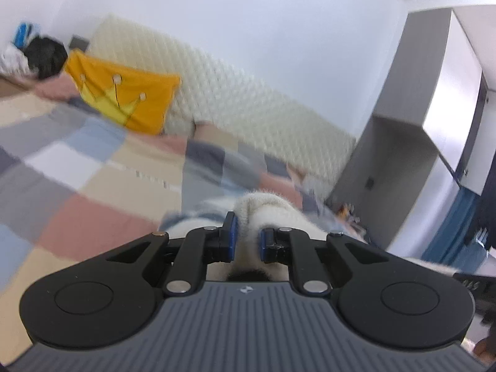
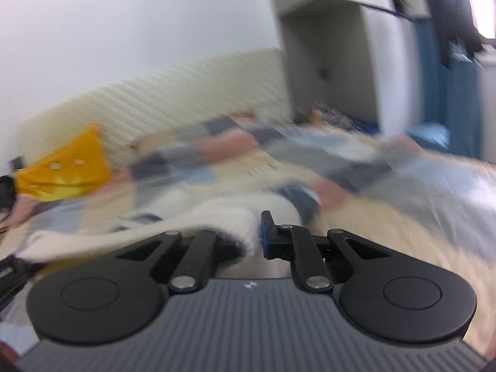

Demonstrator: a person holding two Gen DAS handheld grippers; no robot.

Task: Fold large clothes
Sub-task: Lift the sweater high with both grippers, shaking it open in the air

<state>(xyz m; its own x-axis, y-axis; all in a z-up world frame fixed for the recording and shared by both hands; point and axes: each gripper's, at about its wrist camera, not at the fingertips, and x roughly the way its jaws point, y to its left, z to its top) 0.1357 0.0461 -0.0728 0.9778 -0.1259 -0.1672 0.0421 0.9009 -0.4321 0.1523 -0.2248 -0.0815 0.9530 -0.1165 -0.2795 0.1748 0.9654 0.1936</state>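
The left gripper (image 1: 246, 237) is pinched on a thick fold of the white fleecy garment (image 1: 263, 209), its blue pads (image 1: 231, 232) nearly together with cloth bulging above them. The right gripper (image 2: 259, 237) is clamped almost fully on another edge of the same garment (image 2: 217, 217), which drapes over its left finger. The garment hangs between both grippers above the patchwork bedspread (image 1: 93, 186), with an orange cushion (image 1: 124, 99) against the headboard (image 1: 232, 99) beyond. Judged step: lifting to spread. Hold both edges level, draw the cloth taut, and avoid slipping from the bulky left grip.
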